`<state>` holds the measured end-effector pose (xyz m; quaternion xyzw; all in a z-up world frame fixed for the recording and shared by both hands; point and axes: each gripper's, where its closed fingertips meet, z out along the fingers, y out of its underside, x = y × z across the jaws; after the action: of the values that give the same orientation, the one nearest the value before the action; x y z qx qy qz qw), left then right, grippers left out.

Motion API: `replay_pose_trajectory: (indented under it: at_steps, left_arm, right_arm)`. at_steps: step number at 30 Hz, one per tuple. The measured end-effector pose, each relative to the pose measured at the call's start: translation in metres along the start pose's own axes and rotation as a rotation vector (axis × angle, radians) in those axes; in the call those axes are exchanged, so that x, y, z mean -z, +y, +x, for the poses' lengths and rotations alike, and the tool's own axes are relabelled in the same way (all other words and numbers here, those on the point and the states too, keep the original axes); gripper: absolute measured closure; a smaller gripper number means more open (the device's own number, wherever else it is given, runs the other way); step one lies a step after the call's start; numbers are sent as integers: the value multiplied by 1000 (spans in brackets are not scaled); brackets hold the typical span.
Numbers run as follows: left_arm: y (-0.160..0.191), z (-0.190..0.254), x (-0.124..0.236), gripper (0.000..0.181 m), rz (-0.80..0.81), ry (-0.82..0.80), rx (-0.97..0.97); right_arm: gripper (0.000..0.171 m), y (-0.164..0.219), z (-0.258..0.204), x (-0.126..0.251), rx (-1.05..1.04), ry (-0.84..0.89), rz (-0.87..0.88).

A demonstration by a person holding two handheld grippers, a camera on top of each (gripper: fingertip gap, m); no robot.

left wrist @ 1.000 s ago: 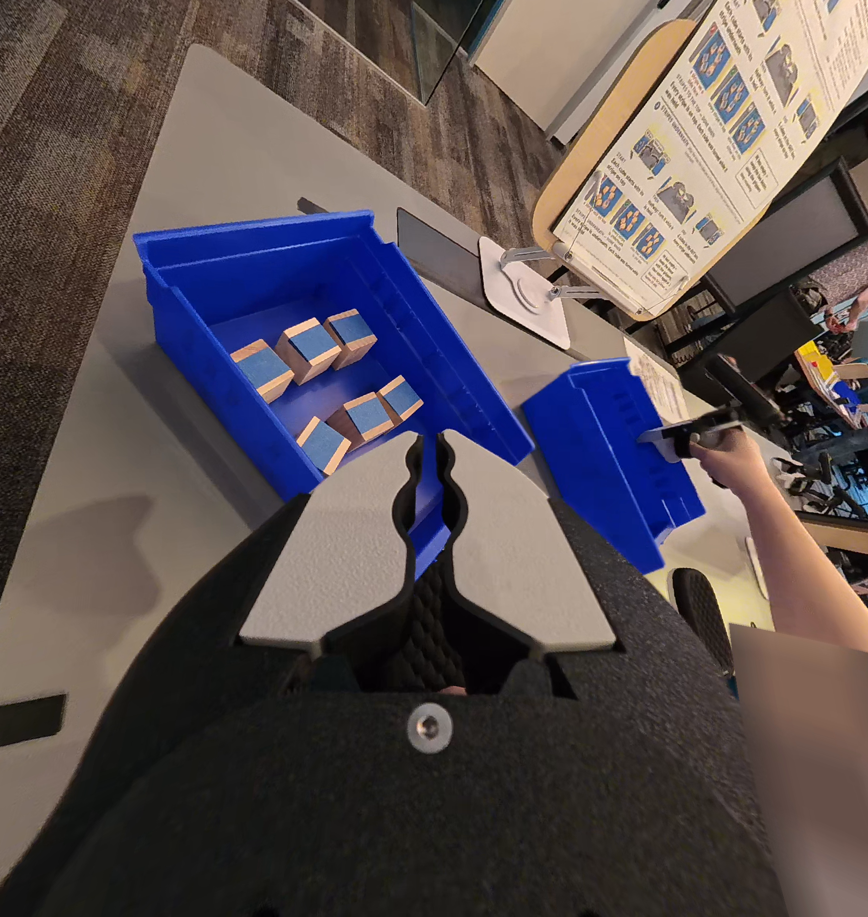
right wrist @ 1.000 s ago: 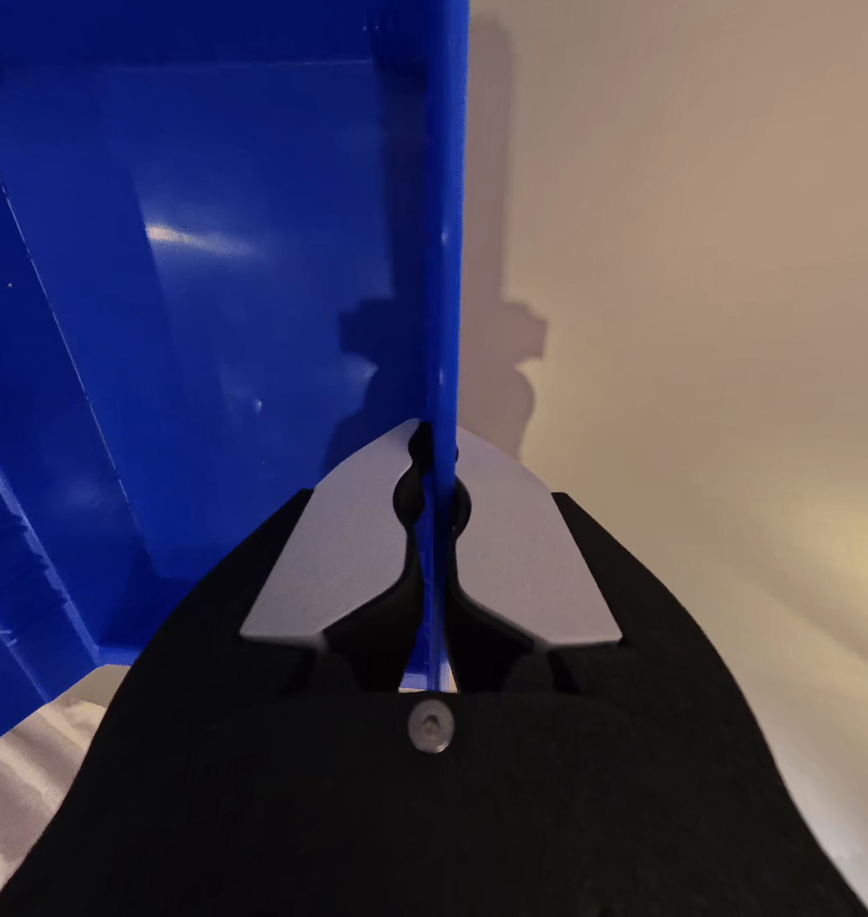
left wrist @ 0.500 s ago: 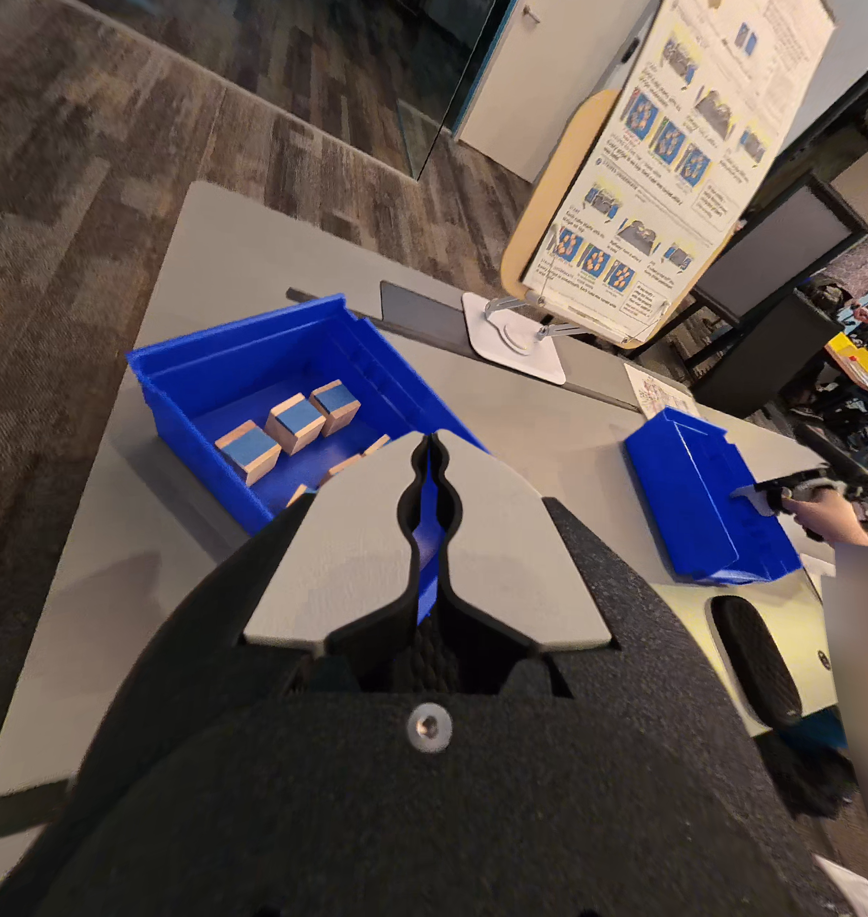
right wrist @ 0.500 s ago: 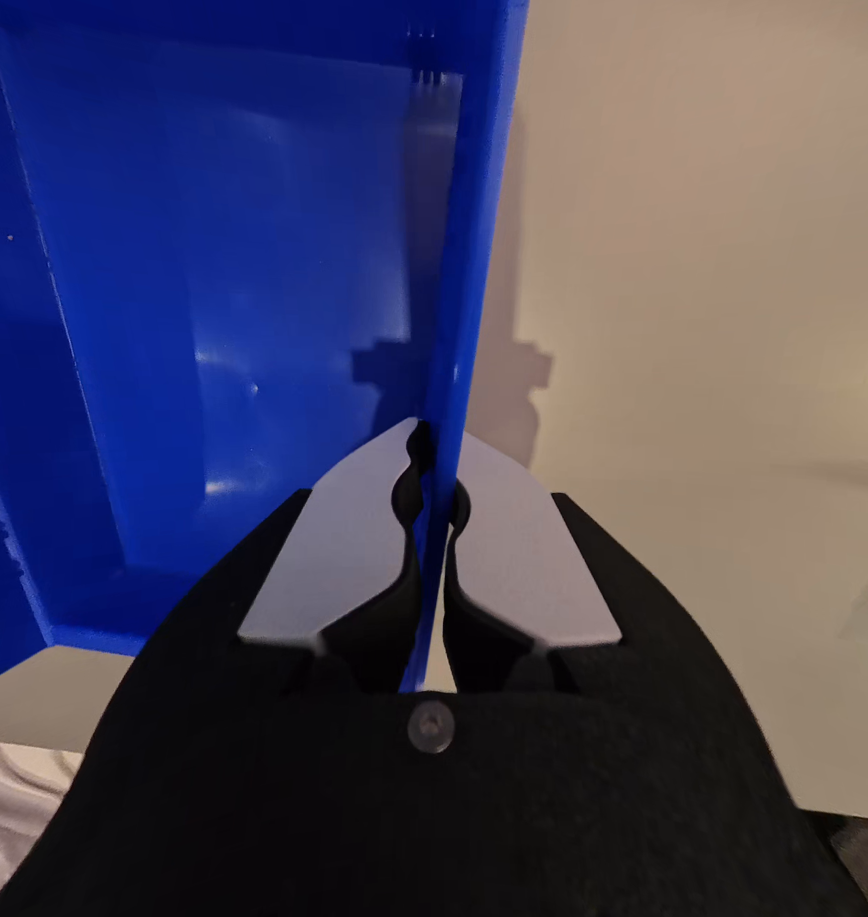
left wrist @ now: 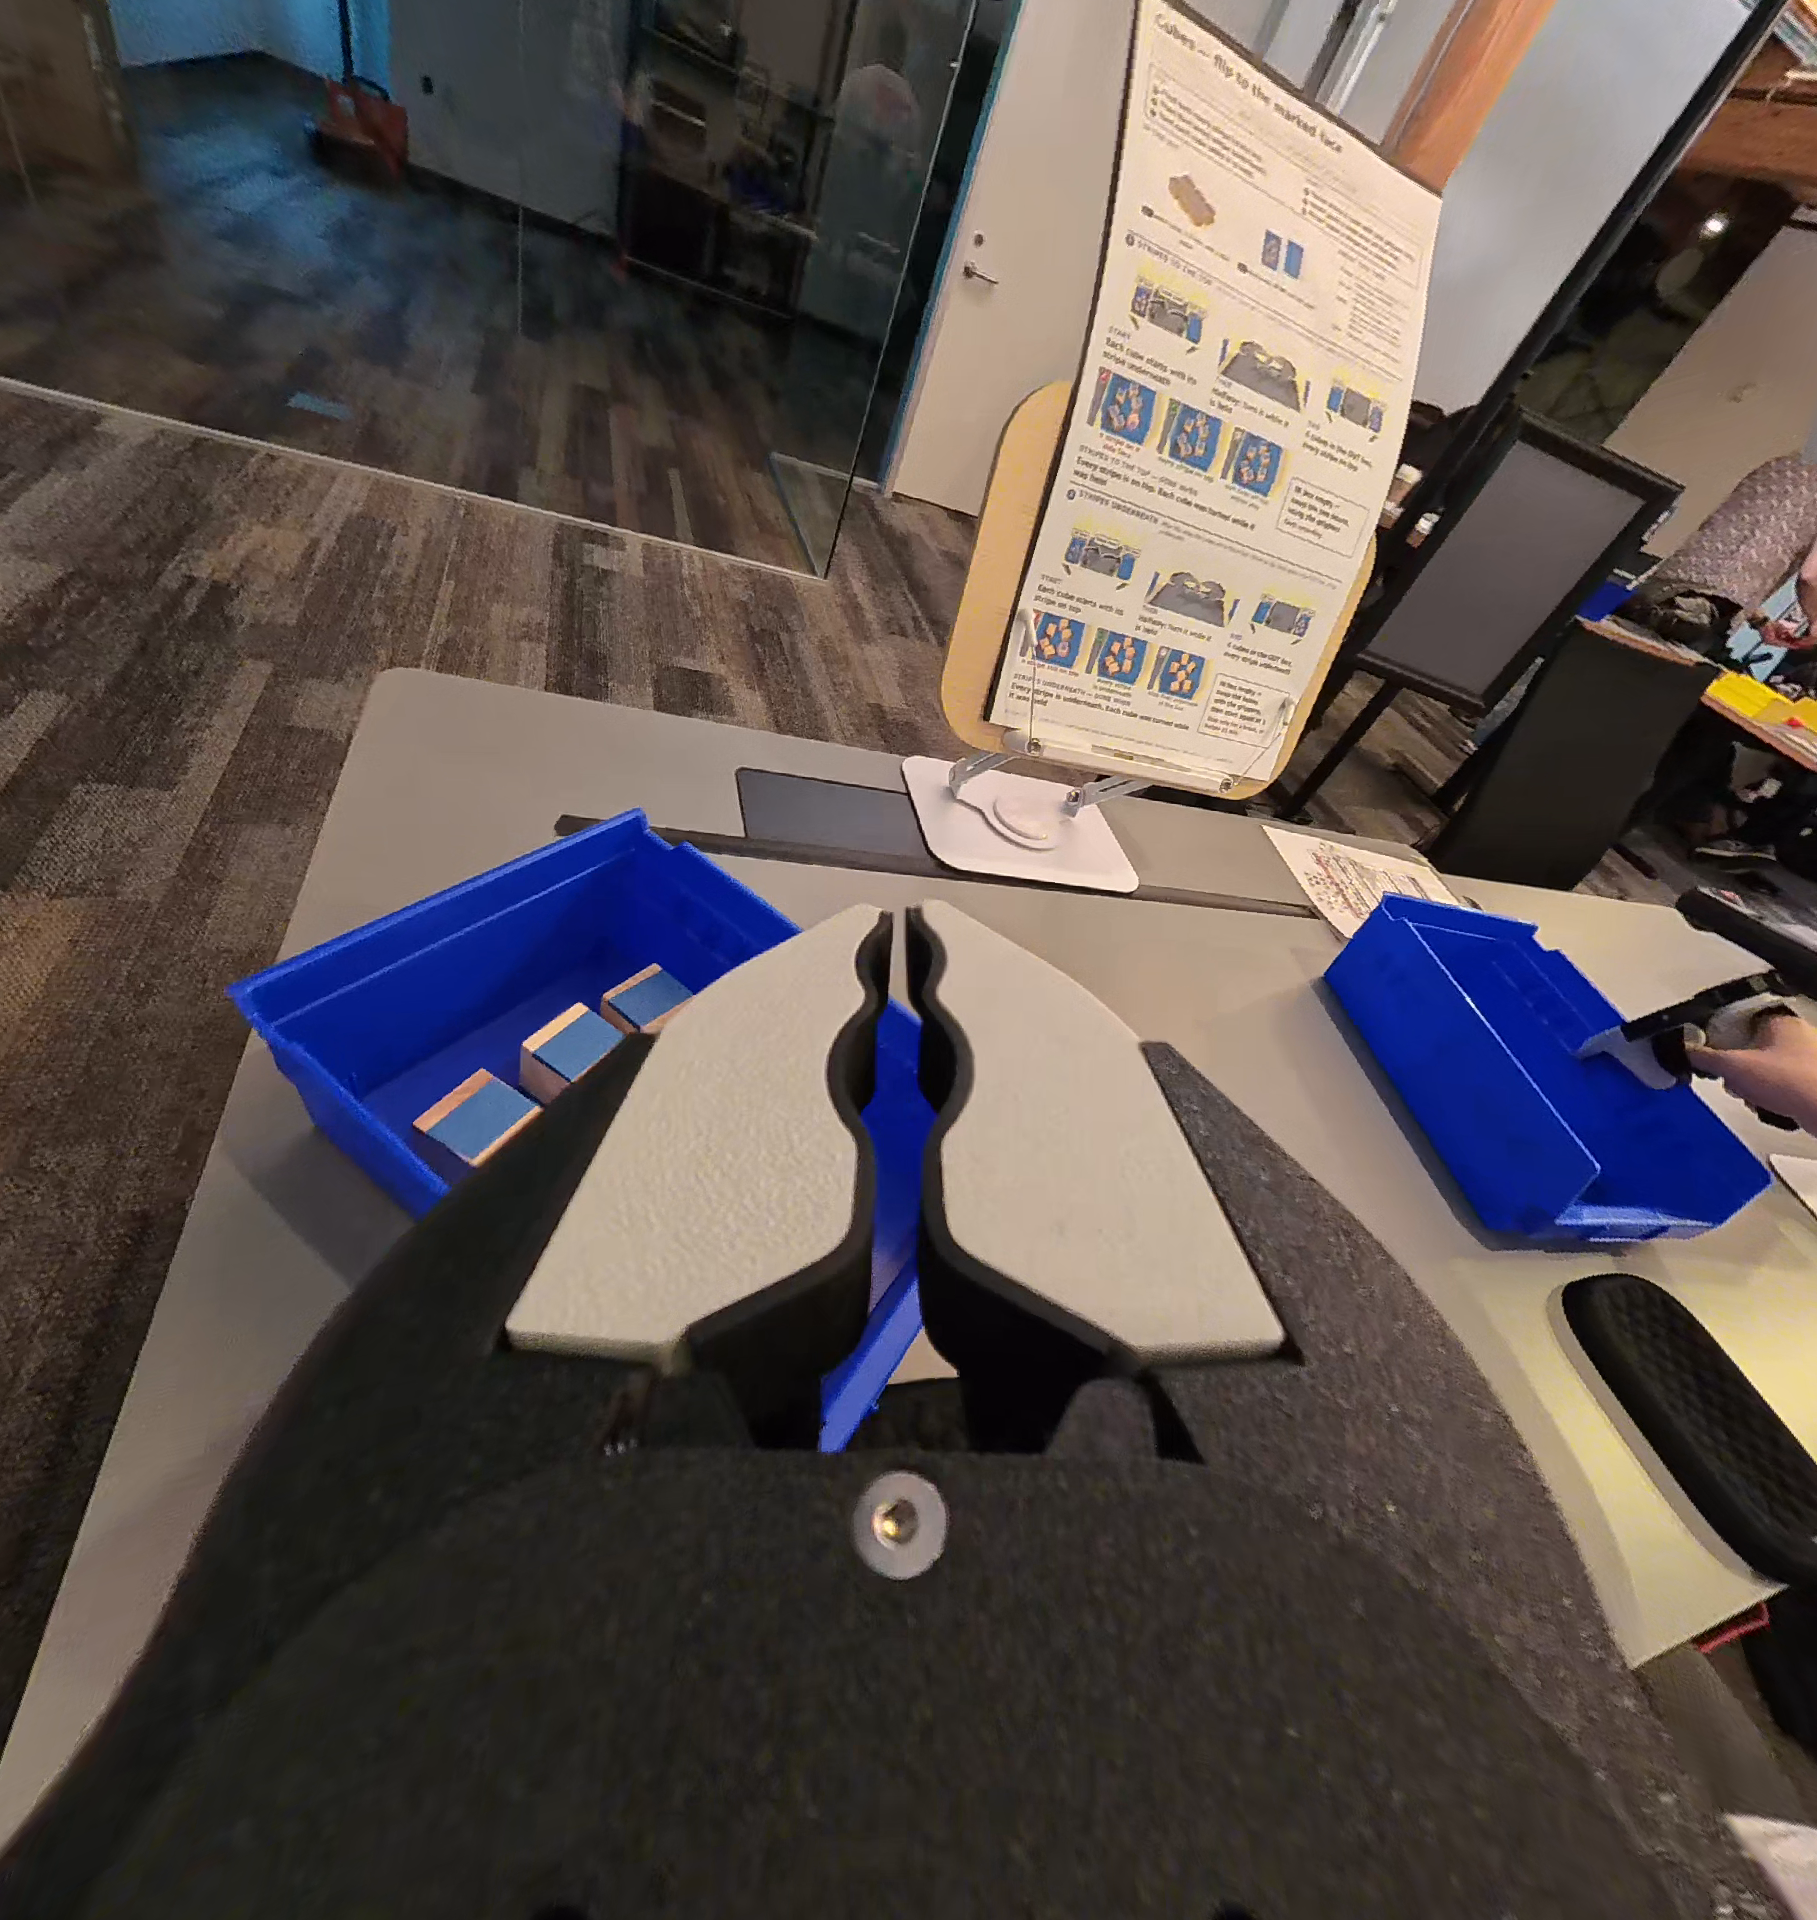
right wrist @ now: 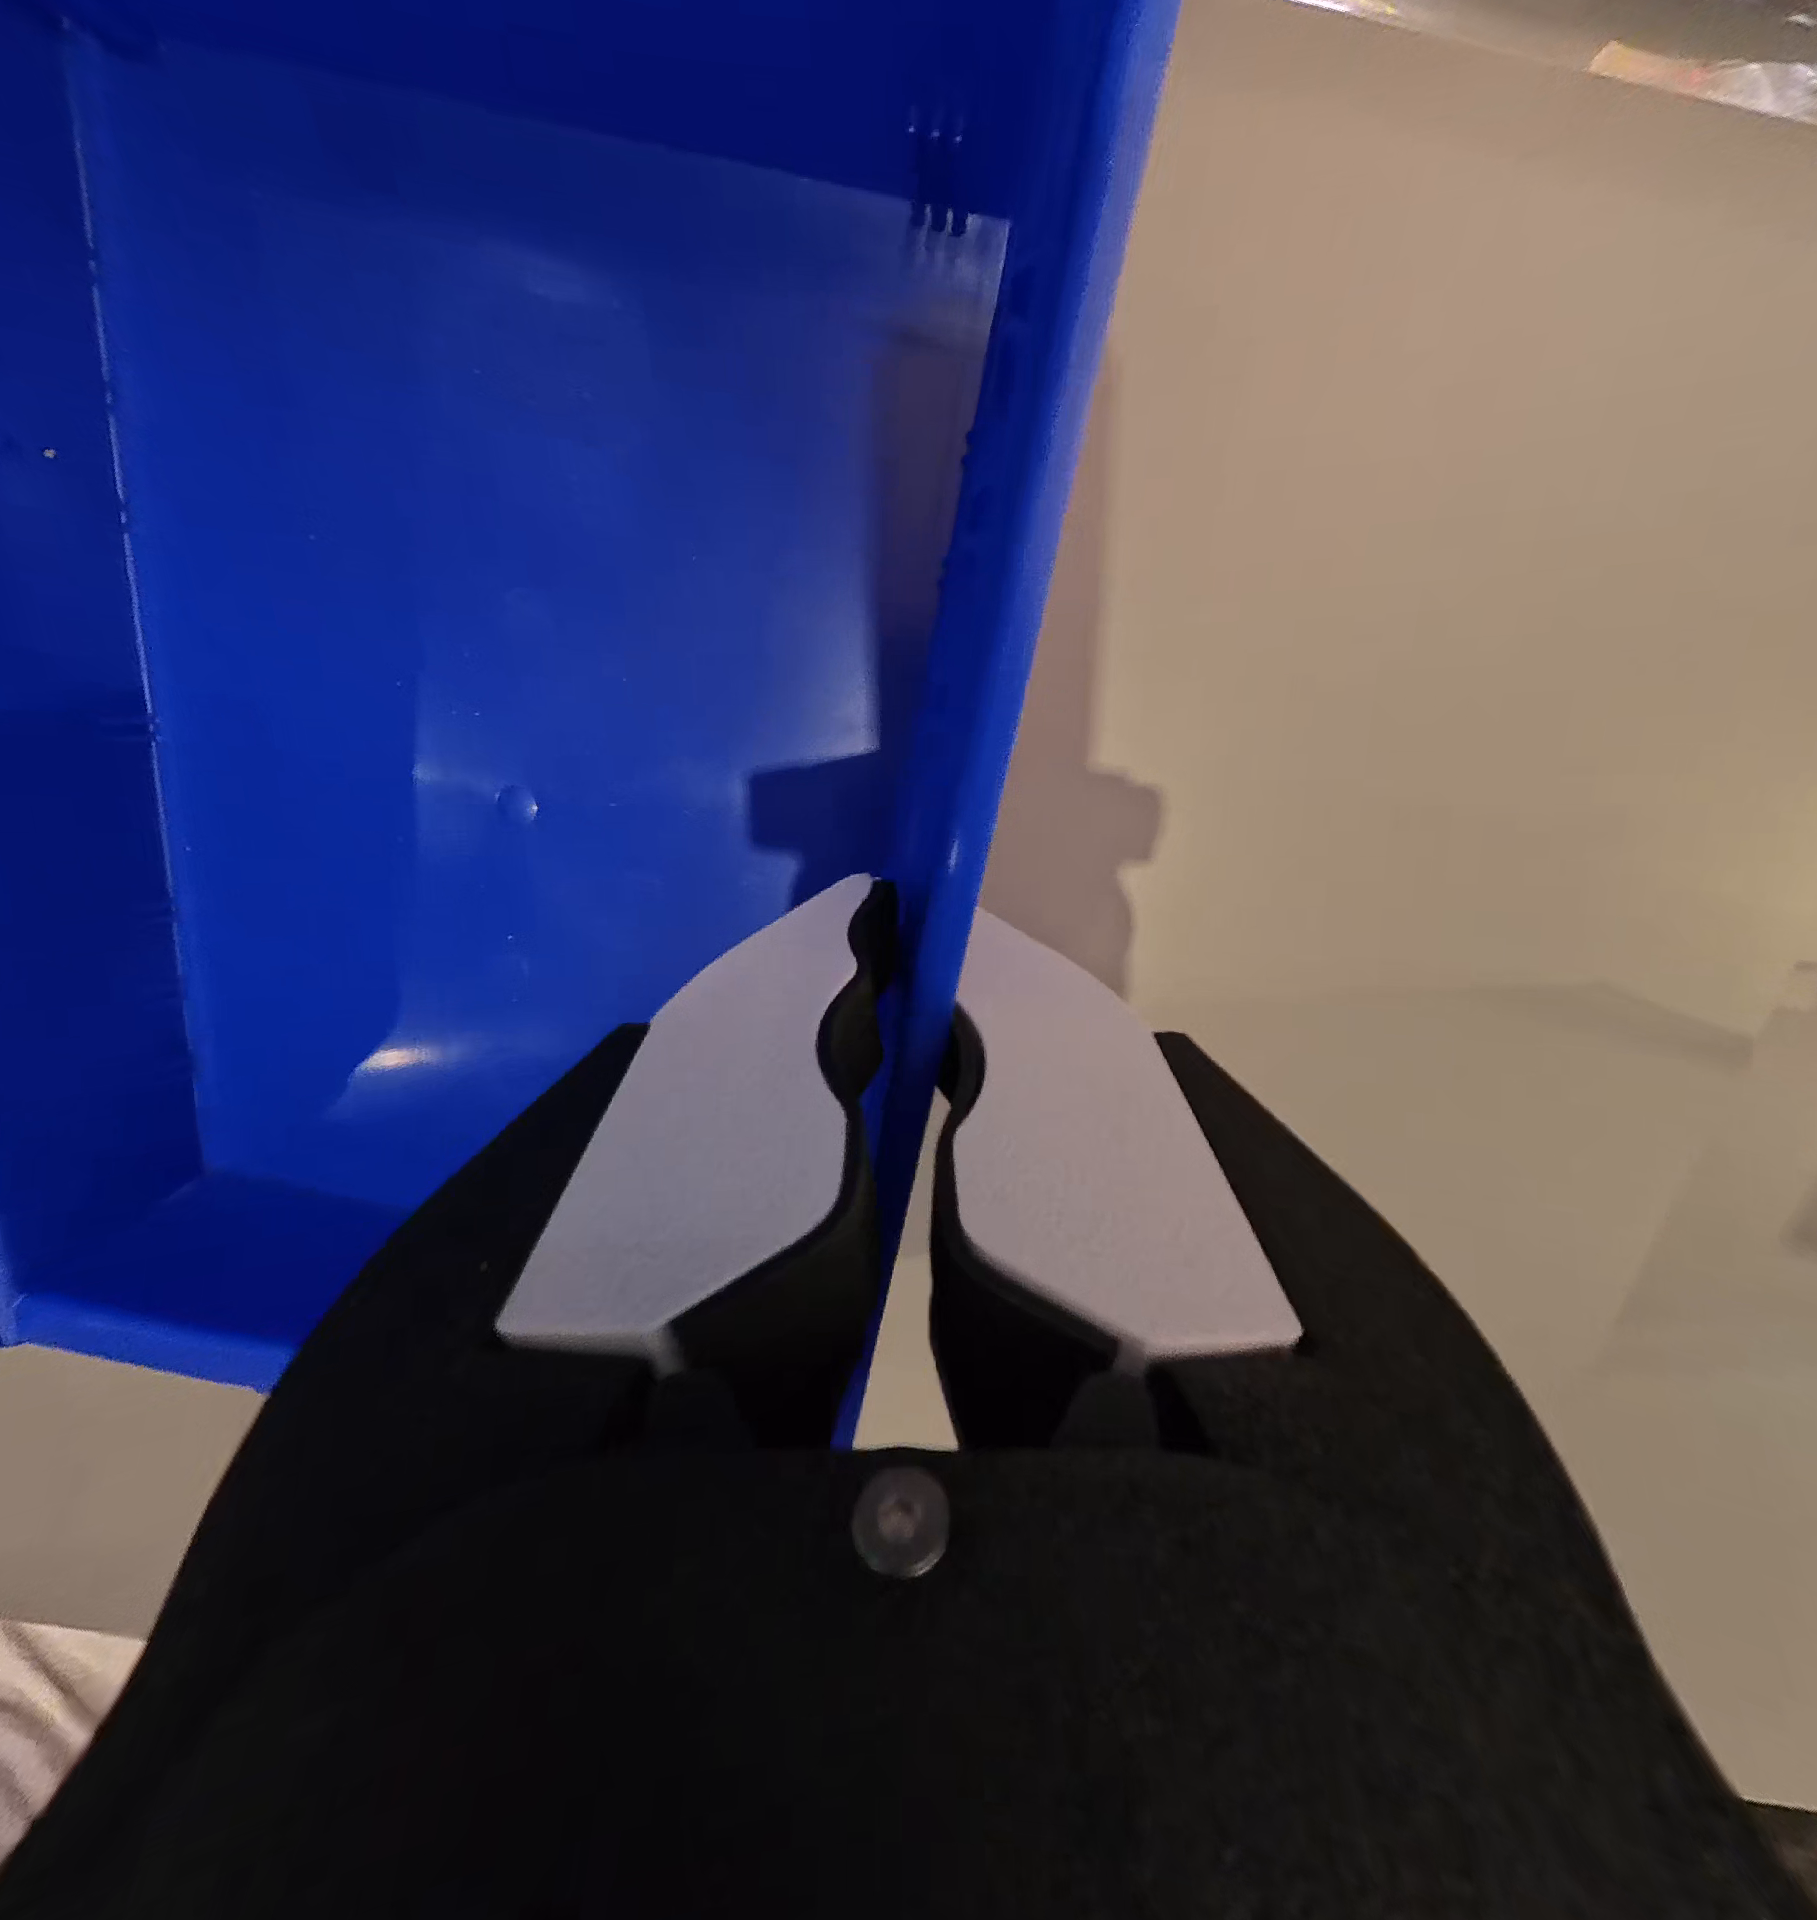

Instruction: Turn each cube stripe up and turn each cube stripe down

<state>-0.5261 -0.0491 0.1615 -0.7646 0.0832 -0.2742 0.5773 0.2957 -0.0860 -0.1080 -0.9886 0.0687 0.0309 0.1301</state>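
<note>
A blue bin (left wrist: 488, 925) on the grey table (left wrist: 1226, 987) holds wooden cubes, and three of them (left wrist: 571, 1044) show with the blue face up. My fingers hide the others. My left gripper (left wrist: 899, 920) is shut on this bin's near right wall, and blue plastic shows between the fingers. A second, empty blue bin (left wrist: 1475, 1091) lies flat at the right. My right gripper (left wrist: 1621, 1044) grips its wall. In the right wrist view the right gripper (right wrist: 914, 894) is shut on that wall (right wrist: 1029, 520), with the empty inside to the left.
An instruction poster (left wrist: 1226, 468) stands on a white stand base (left wrist: 1018, 831) at the table's back. A paper sheet (left wrist: 1351, 873) lies behind the right bin. A black armrest (left wrist: 1714, 1423) is at the table's right edge. A person is at the far right.
The empty right bin went from tilted on edge to lying flat on the table, still gripped. The left wrist view swung level, and my fingers now cover more of the cubes.
</note>
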Motion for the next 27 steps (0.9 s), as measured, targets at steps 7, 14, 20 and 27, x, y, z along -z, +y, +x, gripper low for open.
replay_pose_trajectory:
  at_steps: [7,14,20,27]
  left_arm:
    - [-43,-21,17,181,313,-147,-199]
    - [2,-72,-11,165,65,-275,-153]
    - [65,-132,-45,162,-277,-399,-8]
    - [107,-154,-69,167,-479,-412,62]
  right_arm:
    - [152,-21,11,41,277,371,212]
    - [100,-66,-38,137,329,419,775]
    - [93,-81,-90,154,303,181,909]
    - [96,-94,-97,154,257,115,992]
